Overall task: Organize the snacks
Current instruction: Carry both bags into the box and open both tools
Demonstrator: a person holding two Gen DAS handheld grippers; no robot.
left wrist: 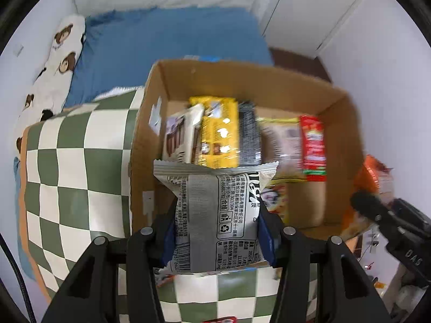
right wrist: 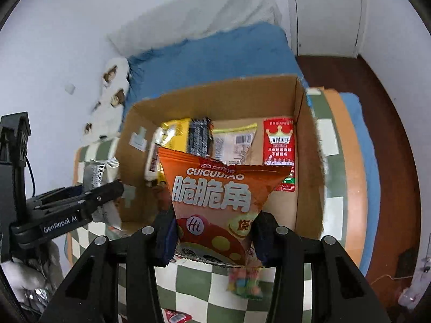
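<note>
Cardboard box [left wrist: 150,123] sits open on a bed covered by a green-and-white checked blanket [left wrist: 70,167], already lined with snack packets standing side by side: a yellow packet [left wrist: 219,132], a black packet [left wrist: 249,134] and a red packet [left wrist: 312,148]. The left gripper [left wrist: 215,231] has its fingers clamped on a grey-and-white snack packet [left wrist: 215,210], held at the box's near edge. The right gripper [right wrist: 215,231] pinches an orange chip bag [right wrist: 215,196] by its lower part, also above the near edge. Both packets are likely held upright so they can slot into the existing row.
</note>
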